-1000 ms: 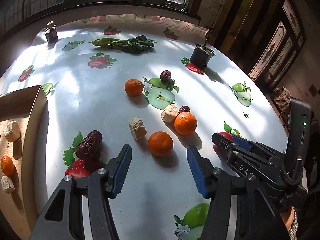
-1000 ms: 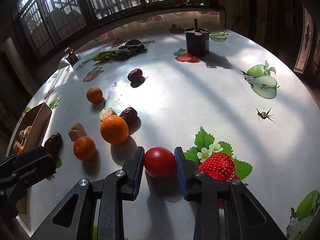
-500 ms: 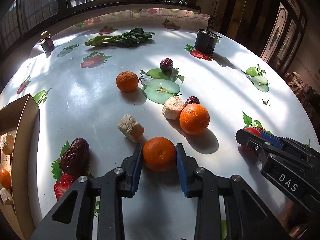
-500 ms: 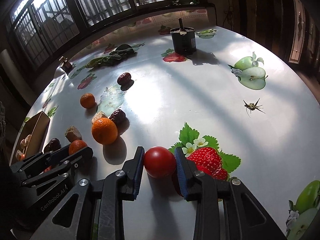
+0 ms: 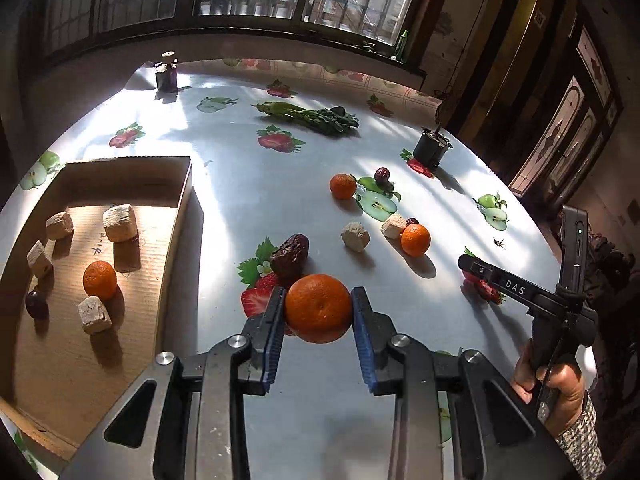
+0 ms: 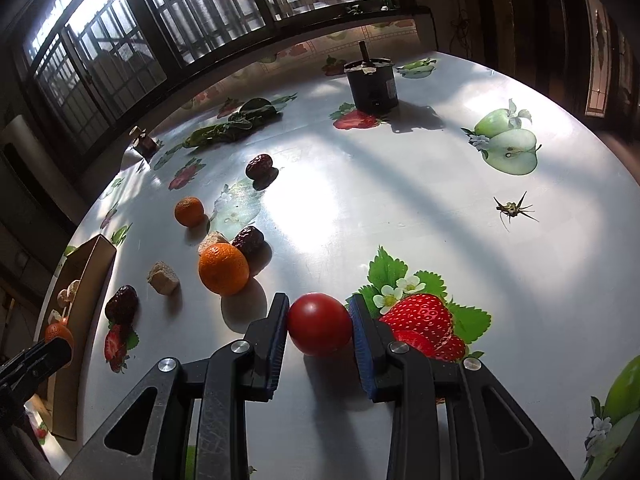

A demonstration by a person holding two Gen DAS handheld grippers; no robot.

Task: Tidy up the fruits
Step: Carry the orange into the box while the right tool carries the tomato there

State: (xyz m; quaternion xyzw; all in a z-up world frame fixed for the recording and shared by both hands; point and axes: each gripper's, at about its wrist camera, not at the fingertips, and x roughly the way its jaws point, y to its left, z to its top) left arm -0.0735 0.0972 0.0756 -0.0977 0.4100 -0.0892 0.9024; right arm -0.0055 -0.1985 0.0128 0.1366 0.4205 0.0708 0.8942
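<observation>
Fruit sorting partway done, judging by the spread. Left gripper (image 5: 319, 308) clamped on an orange (image 5: 319, 307), carried clear of the tabletop, with the cardboard tray (image 5: 176, 216) off to its left. Jaws recently closing, now pressed on the orange's sides. Already in that tray: one small orange (image 5: 99, 279), a dark round fruit (image 5: 37, 304) and several pale beige cubes (image 5: 119, 222). Right gripper (image 6: 319, 323) pinched on a red tomato (image 6: 319, 323), low over the table, a printed strawberry just to its right. Still loose ahead and left of the right gripper: a larger orange (image 6: 223, 269), a smaller orange (image 6: 189, 211) farther off, three dark red dates (image 6: 122, 303), two beige cubes (image 6: 163, 278). Leafy greens (image 6: 234, 123) and a black cylindrical pot (image 6: 373, 85) near the far edge. Round table (image 6: 400, 200) covered in glossy white oilcloth printed with apples and strawberries, streaked with hard sunlight. Barred windows beyond, dark wooden doors to the right.
</observation>
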